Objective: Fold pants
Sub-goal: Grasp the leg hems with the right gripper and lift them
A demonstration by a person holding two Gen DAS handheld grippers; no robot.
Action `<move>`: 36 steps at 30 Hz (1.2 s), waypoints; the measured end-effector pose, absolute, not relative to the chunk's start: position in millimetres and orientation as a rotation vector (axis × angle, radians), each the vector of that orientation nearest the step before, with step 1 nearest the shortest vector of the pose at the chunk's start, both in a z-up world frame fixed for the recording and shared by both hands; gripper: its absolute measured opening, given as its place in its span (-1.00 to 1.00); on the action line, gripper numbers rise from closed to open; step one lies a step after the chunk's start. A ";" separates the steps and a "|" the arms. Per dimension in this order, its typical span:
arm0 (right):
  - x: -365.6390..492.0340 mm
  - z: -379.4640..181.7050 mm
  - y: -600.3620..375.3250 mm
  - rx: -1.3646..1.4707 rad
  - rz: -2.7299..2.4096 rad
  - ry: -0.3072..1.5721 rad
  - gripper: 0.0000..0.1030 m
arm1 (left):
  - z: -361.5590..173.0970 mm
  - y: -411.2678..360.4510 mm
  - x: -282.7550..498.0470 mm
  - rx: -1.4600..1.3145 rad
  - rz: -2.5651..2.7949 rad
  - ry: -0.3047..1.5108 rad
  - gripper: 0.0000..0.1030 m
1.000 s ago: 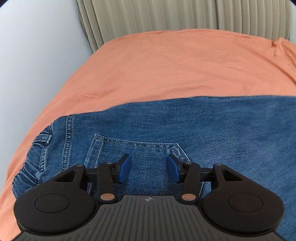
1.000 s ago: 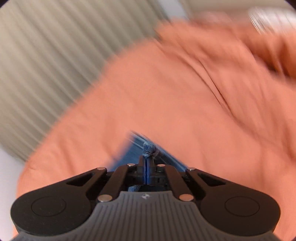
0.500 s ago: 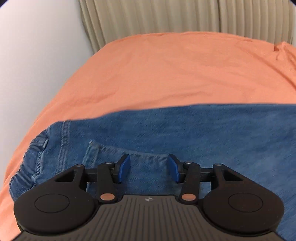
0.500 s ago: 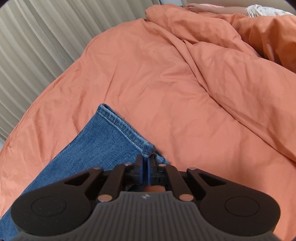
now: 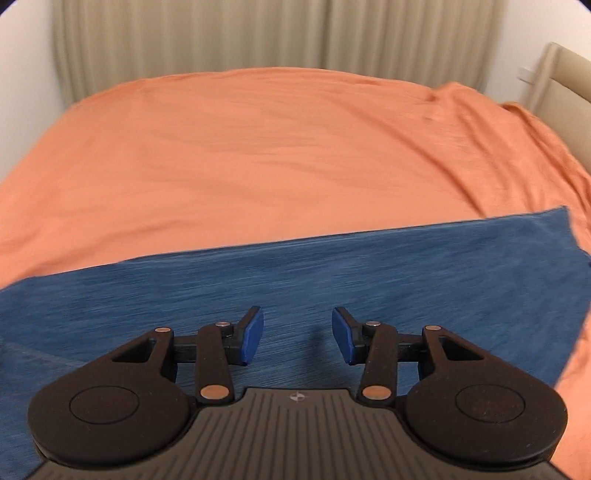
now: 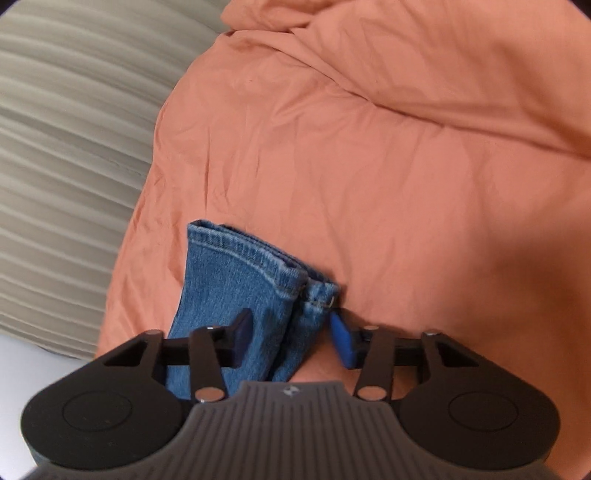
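Observation:
Blue jeans [image 5: 332, 273] lie flat across an orange bed cover [image 5: 258, 147]. My left gripper [image 5: 297, 339] hovers over the leg part of the denim, blurred by motion. Its jaws are closing a little with nothing between them. In the right wrist view the two hemmed leg cuffs [image 6: 240, 266] lie stacked on the cover. My right gripper [image 6: 291, 338] sits low over them and its jaws are opening. The cuff end is between the blue pads [image 6: 341, 341], which stand clear of the cloth on both sides.
A beige pleated curtain [image 5: 221, 33] hangs behind the bed's far edge and fills the left of the right wrist view [image 6: 55, 147]. A padded headboard [image 5: 561, 81] stands at the far right. Bunched orange duvet [image 6: 443, 55] lies beyond the cuffs.
My right gripper came down with the cuff and let it go, and its jaws have spread apart. My left gripper slid from the back pocket along the leg toward the cuffs.

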State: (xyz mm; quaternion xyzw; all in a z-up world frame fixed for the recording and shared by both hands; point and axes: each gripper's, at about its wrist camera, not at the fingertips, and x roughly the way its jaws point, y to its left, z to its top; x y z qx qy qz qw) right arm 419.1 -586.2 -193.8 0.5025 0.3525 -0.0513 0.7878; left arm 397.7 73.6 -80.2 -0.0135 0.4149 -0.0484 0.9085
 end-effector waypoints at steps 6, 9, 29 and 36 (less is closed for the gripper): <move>425.2 -177.1 -585.8 0.962 -0.047 0.712 -0.74 | -91.1 8.0 423.3 0.026 -0.233 0.862 -0.33; 430.4 -167.3 -579.7 0.853 -0.056 0.749 -0.81 | -100.8 -25.7 438.9 0.057 -0.278 0.860 -0.37; 439.9 -168.5 -580.2 0.771 -0.044 0.797 -0.81 | -107.2 -114.7 487.5 0.167 -0.356 0.825 -0.56; 444.1 -149.5 -569.2 0.708 -0.072 0.788 -0.83 | -110.7 -135.7 422.7 0.248 -0.514 0.911 -0.59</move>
